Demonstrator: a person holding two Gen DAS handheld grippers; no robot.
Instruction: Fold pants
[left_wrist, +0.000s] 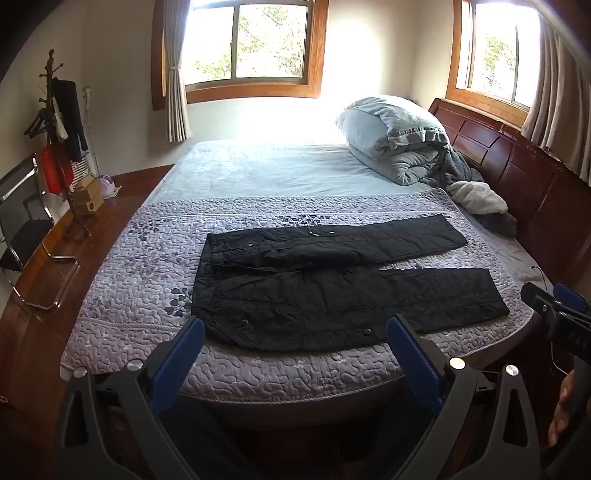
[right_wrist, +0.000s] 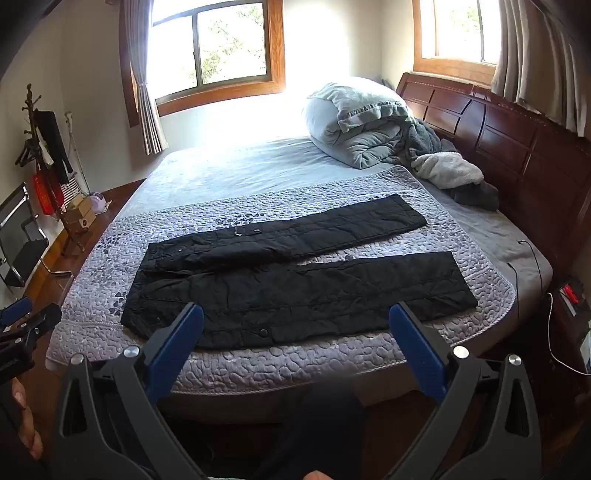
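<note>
The left gripper (left_wrist: 295, 326), a black two-finger tong with blue ribbed pads, fills the lower edge of the left wrist view, its jaws spread as wide as they go with nothing between them. The right gripper (right_wrist: 295, 315), built the same, sits at the bottom of the right wrist view — equally wide open and empty. Both tilt downward toward the near edge of the bed, neither touching the fabric.

A pair of black quilted pants (left_wrist: 332, 284) lies flat across the centre of each frame, waistband toward the left, both legs stretched to the right and slightly apart, on a lilac pebble-stitched coverlet (left_wrist: 122, 295) that covers the near half of the mattress.

The left wrist view catches the right gripper at the frame's right edge, with part of a hand (left_wrist: 561, 410) at lower right. The right wrist view shows the reverse — the left gripper at far left, with a hand (right_wrist: 22, 424) in the lower left corner. Only the right wrist view shows a power strip with a red switch (right_wrist: 570, 293) at right, white and black cables trailing near it. A chrome-framed black chair (left_wrist: 22, 229) shows more fully at the left of the left wrist view.

A bundled pale blue-grey duvet (left_wrist: 391, 136) sits at upper right beside the dark red wooden headboard (left_wrist: 517, 162).
</note>
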